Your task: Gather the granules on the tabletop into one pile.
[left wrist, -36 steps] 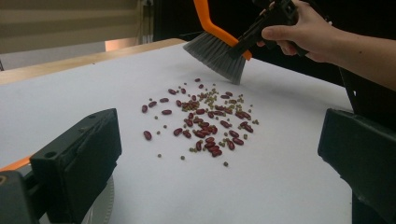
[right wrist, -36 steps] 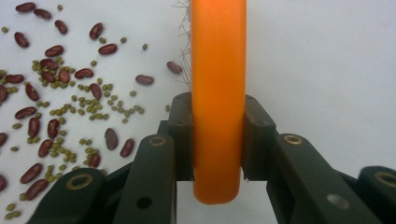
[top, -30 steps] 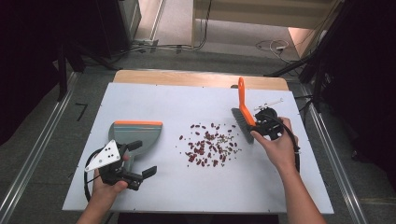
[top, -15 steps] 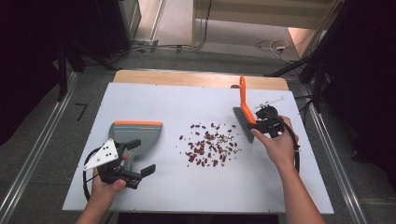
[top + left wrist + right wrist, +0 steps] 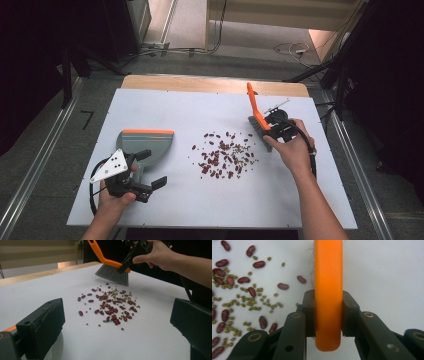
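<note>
Beans (image 5: 222, 155) lie scattered mid-table between the dustpan (image 5: 146, 143) at left and the orange brush (image 5: 256, 116) pinched by the right gripper (image 5: 272, 128) at their far-right edge, while the left gripper (image 5: 150, 169), jaws spread, waits near the dustpan, so sweeping is likely about to begin and calls for a leftward stroke.

Orange, grey, dark red and green on a pale table.

Brush (image 5: 256, 114) with bright orange handle and grey bristles; dustpan (image 5: 146, 144) grey with an orange strip along one edge; scattered beans (image 5: 222, 155) glossy dark red, mixed with small olive-green ones; table top (image 5: 200, 200) plain pale grey-white, with a light wood strip at the far edge; left gripper (image 5: 147, 167) and right gripper (image 5: 328, 315) matte black throughout.
</note>
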`<state>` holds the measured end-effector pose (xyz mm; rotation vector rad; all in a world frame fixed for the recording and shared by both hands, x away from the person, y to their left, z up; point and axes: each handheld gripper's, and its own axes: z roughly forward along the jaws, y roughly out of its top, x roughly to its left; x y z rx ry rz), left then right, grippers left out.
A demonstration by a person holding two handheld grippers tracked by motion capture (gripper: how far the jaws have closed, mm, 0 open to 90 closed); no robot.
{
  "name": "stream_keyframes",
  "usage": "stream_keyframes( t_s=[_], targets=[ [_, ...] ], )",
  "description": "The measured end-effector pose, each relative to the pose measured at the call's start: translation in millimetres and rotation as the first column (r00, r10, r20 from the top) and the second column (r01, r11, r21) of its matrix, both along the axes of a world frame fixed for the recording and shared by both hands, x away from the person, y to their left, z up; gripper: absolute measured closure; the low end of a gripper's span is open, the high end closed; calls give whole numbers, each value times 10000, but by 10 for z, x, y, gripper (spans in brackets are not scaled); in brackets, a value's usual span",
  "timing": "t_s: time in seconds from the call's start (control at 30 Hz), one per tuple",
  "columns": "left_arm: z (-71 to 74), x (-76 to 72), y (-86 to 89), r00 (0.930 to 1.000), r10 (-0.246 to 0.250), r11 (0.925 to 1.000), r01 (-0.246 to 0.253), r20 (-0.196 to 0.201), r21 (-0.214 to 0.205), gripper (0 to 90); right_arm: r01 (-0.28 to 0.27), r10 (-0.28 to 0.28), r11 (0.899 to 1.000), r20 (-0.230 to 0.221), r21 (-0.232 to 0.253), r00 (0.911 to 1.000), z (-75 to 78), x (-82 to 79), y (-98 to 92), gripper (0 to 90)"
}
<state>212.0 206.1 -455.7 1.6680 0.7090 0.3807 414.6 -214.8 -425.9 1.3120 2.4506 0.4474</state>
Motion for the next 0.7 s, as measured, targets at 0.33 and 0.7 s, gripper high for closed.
stream_keyframes(
  t_s=[0.33,0.7],
  targets=[
    [2,-13,-9,10000,-56,10000,56,13,48,0,-122,101,9987,-434,-486,9990,-25,8,282,682],
    [8,-7,-13,10000,-39,10000,39,22,68,0,-1132,1076,9881,-580,-1042,9925,-41,-162,432,681]
  ],
)
